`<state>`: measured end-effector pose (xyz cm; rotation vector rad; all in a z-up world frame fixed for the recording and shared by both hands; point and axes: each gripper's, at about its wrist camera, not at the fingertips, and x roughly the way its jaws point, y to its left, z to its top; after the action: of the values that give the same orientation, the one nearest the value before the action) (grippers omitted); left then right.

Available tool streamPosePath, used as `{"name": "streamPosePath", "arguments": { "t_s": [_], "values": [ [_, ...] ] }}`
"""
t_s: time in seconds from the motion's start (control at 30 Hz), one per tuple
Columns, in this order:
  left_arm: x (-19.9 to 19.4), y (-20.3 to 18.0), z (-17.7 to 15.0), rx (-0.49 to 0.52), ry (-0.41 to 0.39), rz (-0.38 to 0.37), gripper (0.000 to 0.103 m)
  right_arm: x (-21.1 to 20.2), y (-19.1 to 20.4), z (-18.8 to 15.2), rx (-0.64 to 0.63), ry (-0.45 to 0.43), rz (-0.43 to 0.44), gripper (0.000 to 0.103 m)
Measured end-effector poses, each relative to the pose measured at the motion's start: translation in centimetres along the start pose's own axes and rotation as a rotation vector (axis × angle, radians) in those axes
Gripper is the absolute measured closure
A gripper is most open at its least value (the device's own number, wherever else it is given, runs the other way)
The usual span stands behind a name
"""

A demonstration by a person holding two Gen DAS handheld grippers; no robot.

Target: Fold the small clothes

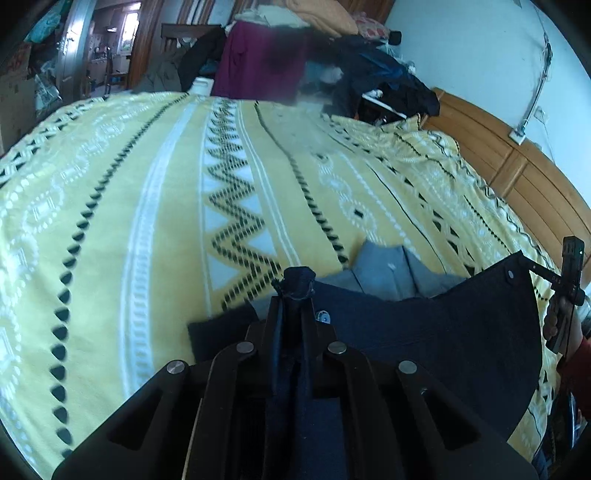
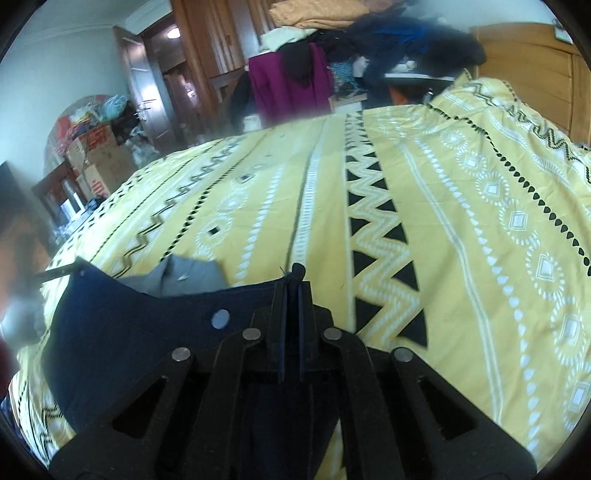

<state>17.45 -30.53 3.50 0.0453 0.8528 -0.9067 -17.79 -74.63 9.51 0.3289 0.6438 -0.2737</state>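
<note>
The left gripper [image 1: 295, 295] is clamped on a bunched corner of a dark navy garment [image 1: 443, 332], and a knot of frayed thread pokes out past its tips. The right gripper [image 2: 293, 291] is likewise closed on another corner of the same cloth, which shows as a thin folded edge pinched between its black fingers. The garment hangs stretched between the two grippers above the near edge of the bed, a heavy, denim-like weave with round metal rivets [image 2: 220, 319] at its corners (one more rivet shows beside the left gripper). Beyond its curved upper edge, a paler grey inner panel [image 1: 388, 269] of the cloth lies on the bedspread [image 1: 147, 203].

The bedspread is a smooth yellow cotton print with white dotted bands, black zigzags and rows of small black triangles, spread fairly flat but rumpled toward the wooden headboard [image 1: 517, 162]. In the left wrist view, the right gripper's black frame appears at the far right, held by a hand [image 1: 554, 317] with a red sleeve.

At the bed's far side stands a heap of clothes [image 2: 332, 33], with a magenta garment [image 2: 291, 92] draped in front. Cardboard boxes [image 2: 99, 155] sit by the door, stuffed with bags and packets that are too blurred to make out.
</note>
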Motion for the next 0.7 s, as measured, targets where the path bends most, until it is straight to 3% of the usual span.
{"name": "streamPosePath", "arguments": {
  "t_s": [0.1,0.17,0.23,0.27,0.33,0.37,0.4,0.47,0.53,0.63,0.7],
  "values": [
    [1.5,1.1,0.9,-0.019,0.037,0.024,0.096,3.7,-2.0,-1.0,0.020,0.088,-0.024,0.099],
    [4.8,2.2,-0.2,-0.016,0.162,0.066,0.096,7.0,-3.2,-3.1,0.053,0.193,-0.025,0.099],
    [8.1,3.6,-2.5,-0.041,0.278,0.063,0.089,9.7,-3.3,-5.3,0.035,0.294,-0.040,0.095],
    [7.9,4.1,-2.8,-0.054,0.231,0.038,0.087,9.6,-3.3,-5.8,0.029,0.266,-0.042,0.096],
    [7.4,5.4,-2.7,-0.130,0.211,0.000,0.084,8.8,-3.2,-5.5,0.043,0.237,-0.057,0.088],
    [7.0,5.3,-2.7,-0.133,0.201,0.003,0.084,8.3,-3.0,-5.3,0.039,0.226,-0.069,0.078],
    [6.6,4.9,-2.7,-0.113,0.199,0.018,0.084,7.7,-2.6,-5.0,0.019,0.210,-0.087,0.065],
    [5.0,3.3,-2.4,-0.053,0.202,0.080,0.084,5.5,-1.7,-4.2,-0.023,0.165,-0.115,0.062],
    [1.8,0.7,-2.3,0.037,0.155,0.114,0.083,3.0,-0.6,-3.7,-0.059,0.121,-0.126,0.062],
    [-3.5,-2.7,-3.5,0.056,0.064,0.026,0.068,-0.5,1.3,-4.8,-0.035,0.078,-0.049,0.058],
    [-5.2,-4.3,-5.7,0.043,0.068,-0.053,0.067,-1.7,3.2,-6.9,-0.011,0.098,0.026,0.057]
  ]
}}
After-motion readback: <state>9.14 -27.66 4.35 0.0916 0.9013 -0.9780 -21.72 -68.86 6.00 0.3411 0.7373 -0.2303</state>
